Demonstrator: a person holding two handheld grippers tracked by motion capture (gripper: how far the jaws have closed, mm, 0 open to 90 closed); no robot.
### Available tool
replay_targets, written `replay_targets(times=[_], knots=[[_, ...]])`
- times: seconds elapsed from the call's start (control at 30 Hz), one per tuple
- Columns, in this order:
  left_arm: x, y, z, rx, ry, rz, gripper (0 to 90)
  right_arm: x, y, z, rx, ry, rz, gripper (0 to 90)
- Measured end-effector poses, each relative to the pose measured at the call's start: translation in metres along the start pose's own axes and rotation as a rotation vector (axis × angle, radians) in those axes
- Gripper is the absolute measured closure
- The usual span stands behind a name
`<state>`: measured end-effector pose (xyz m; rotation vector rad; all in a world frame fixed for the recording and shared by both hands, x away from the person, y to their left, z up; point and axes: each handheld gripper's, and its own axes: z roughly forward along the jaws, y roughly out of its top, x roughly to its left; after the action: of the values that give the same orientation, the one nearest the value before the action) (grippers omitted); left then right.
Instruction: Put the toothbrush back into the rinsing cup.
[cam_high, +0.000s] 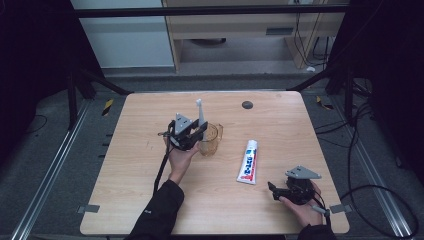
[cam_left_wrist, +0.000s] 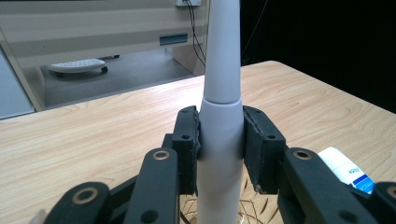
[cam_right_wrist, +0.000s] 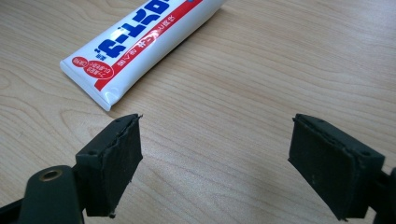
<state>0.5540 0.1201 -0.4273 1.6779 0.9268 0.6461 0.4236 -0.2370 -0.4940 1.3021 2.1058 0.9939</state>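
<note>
The left gripper (cam_left_wrist: 219, 144) is clamped on a white toothbrush (cam_left_wrist: 222, 107), both pads pressed flat against the handle's thicker lower part, one on each side. The toothbrush stands upright, its narrow neck rising past the top of the left gripper view and its base going down into a clear cup (cam_high: 210, 138). In the high view the left gripper (cam_high: 192, 134) sits just left of the cup, touching or nearly touching its rim, with the brush head above it.

The right gripper (cam_right_wrist: 215, 158) is wide open, holding nothing, its pads low over bare wood. A toothpaste tube (cam_high: 248, 161) lies flat to the right of the cup, well apart from it; its crimped end (cam_right_wrist: 100, 93) lies just ahead of the right gripper's pads. The right gripper (cam_high: 278, 191) rests near the table's front right corner. Open tabletop lies left of the cup and behind it, up to a small dark disc (cam_high: 247, 104) near the far edge.
</note>
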Motion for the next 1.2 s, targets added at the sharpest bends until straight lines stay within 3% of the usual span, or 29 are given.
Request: replay_targets(times=[1.2], knots=[[0.001, -0.011, -0.01, 0.038, -0.027, 0.007, 63.2, 0.001, 0.001, 0.0, 0.002, 0.004, 0.005, 16.7]])
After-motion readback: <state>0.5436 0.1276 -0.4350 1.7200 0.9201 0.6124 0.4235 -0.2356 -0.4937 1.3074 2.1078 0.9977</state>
